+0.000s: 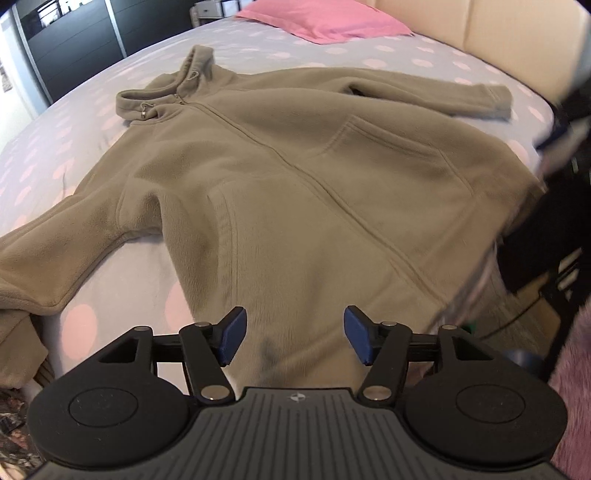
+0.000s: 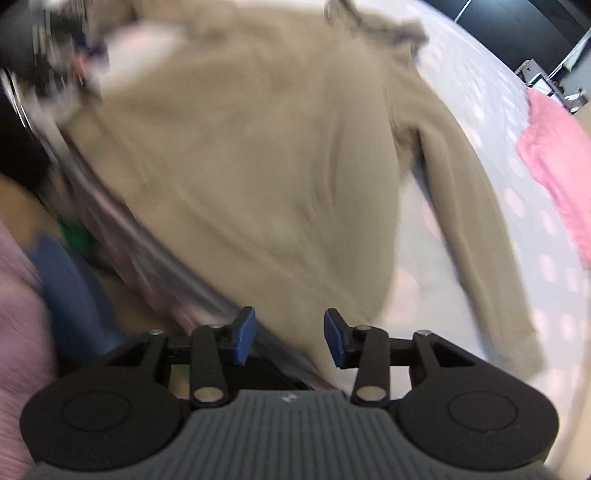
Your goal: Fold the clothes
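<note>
A beige fleece jacket (image 1: 295, 177) lies spread front-up on the bed, zipped, collar at the far left, both sleeves stretched out to the sides. My left gripper (image 1: 294, 336) hovers open just above the jacket's hem, nothing between its blue pads. In the right wrist view, which is blurred by motion, the same jacket (image 2: 251, 155) fills the middle, with one sleeve (image 2: 465, 221) running down the right. My right gripper (image 2: 289, 338) is open over the hem corner near the bed's edge, holding nothing.
The bed sheet (image 1: 110, 295) is pale lilac with pink dots. A pink pillow (image 1: 325, 20) lies at the headboard. Dark drawers (image 1: 74, 48) stand beyond the bed. A blurred dark shape (image 1: 554, 184) is at the right. A pink fluffy rug (image 2: 18, 314) lies below the bed edge.
</note>
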The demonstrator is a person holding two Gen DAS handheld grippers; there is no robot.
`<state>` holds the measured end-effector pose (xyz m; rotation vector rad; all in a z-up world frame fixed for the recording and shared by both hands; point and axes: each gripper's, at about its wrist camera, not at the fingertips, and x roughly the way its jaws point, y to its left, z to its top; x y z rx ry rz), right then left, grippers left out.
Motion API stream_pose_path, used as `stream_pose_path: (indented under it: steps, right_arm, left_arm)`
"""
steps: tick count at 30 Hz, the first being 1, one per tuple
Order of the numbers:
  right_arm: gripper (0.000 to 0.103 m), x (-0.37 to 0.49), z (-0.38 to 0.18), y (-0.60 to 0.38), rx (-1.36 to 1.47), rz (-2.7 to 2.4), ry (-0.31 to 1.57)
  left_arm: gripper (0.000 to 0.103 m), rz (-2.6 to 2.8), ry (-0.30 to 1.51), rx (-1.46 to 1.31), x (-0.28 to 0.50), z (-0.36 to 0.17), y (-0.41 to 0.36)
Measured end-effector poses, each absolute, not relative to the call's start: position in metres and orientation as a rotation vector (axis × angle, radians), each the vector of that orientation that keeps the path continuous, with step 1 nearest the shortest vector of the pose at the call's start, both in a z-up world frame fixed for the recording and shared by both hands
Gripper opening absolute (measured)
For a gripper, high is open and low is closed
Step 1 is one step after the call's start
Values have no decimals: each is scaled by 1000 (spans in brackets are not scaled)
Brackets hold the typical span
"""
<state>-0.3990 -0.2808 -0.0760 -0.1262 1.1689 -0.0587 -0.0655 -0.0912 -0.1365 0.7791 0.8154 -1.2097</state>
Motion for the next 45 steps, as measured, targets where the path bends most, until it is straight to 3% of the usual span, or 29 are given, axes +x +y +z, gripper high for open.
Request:
stream_pose_path:
  steps: [5, 10, 12, 14, 18, 20, 23, 28, 31, 40, 42, 45]
  right_arm:
    - [50, -372, -60, -283, 51, -32, 970]
    - [50, -342, -74, -285, 228, -12, 894]
    - [50, -327, -79, -282, 258, -12, 906]
    - [50, -322, -81, -281, 252, -19, 916]
    - [51, -315, -83, -284, 257, -14, 909]
    - [51, -308, -94, -287, 264, -20, 915]
    - [51, -304, -104, -289, 265, -48, 947]
    - [51, -306, -108, -299, 304, -84, 954]
    - [51, -305, -110, -304, 309, -107, 968]
    - [51, -305, -108, -316, 313, -146, 1005]
    - [51, -306, -105, -325, 327, -170, 1015]
    - [53, -311, -93, -346, 331, -212, 1014]
  left_arm:
    - [61, -1156, 823, 922, -75, -147, -68]
    - [61, -1093, 854, 1055, -86, -182, -55]
    - [55, -1077, 795, 1118, -94, -199, -53]
    - [41, -1055, 686, 1174, -105, -212, -54]
    - [30, -1055, 513, 1226, -121, -218, -59]
    - [18, -1049, 458, 1271, -127, -219, -60]
    - [11, -1064, 465, 1299, -125, -210, -62]
    - [9, -1169, 500, 1290, -142, -145, -58]
    - [9, -1184, 490, 1427, -159, -136, -59]
    - [10, -1190, 709, 1494, -132, -235, -56]
    - [12, -1199, 727, 1474, -131, -233, -57]
    - [24, -1236, 775, 1379, -123, -209, -55]
